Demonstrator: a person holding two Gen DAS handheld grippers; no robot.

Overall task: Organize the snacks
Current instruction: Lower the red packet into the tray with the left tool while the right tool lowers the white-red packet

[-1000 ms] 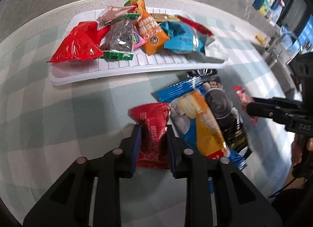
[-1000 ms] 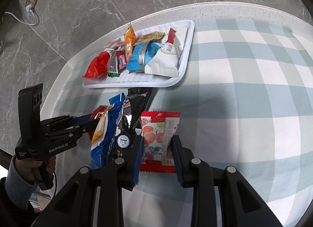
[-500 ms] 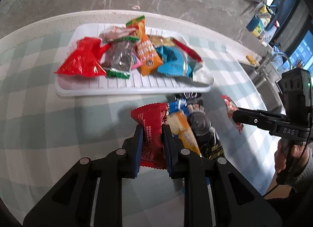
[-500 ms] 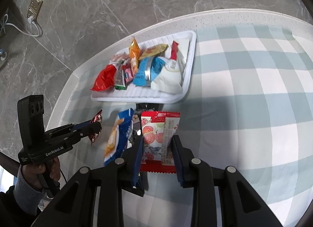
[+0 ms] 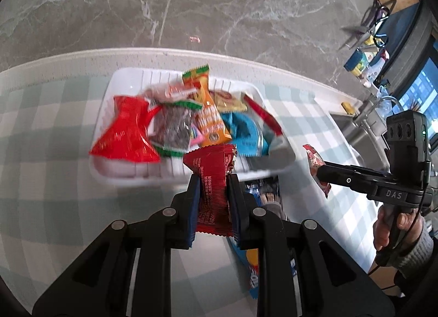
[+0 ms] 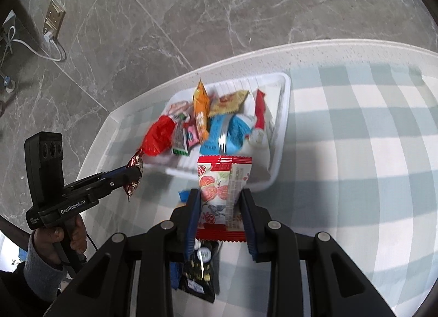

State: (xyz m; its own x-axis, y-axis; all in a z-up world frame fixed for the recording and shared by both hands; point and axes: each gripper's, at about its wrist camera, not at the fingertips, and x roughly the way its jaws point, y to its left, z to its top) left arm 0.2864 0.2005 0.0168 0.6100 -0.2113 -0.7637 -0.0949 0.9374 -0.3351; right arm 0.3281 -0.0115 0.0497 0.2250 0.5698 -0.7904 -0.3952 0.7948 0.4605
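Note:
My left gripper [image 5: 212,180] is shut on a dark red foil snack packet [image 5: 212,177], held in the air just short of the white tray [image 5: 120,180]. In the right wrist view the same left gripper [image 6: 134,173] shows at the left with the red packet [image 6: 134,177] in its tips. My right gripper [image 6: 220,194] is shut on a white and red packet with a fruit picture [image 6: 223,188], also lifted, near the white tray's [image 6: 284,103] front edge. The tray holds several packets: red, dark, orange, blue, white.
Loose packets lie on the checked tablecloth [image 6: 356,153] below the grippers: a black one [image 6: 199,278] and a blue and yellow one [image 5: 251,265]. The round table's edge [image 5: 68,54] runs behind the tray, with grey marble floor beyond. A sink and bottles stand at the far right.
Both grippers have risen with their packets off the cloth and come closer to the tray. The loose pile has dropped lower in both views.

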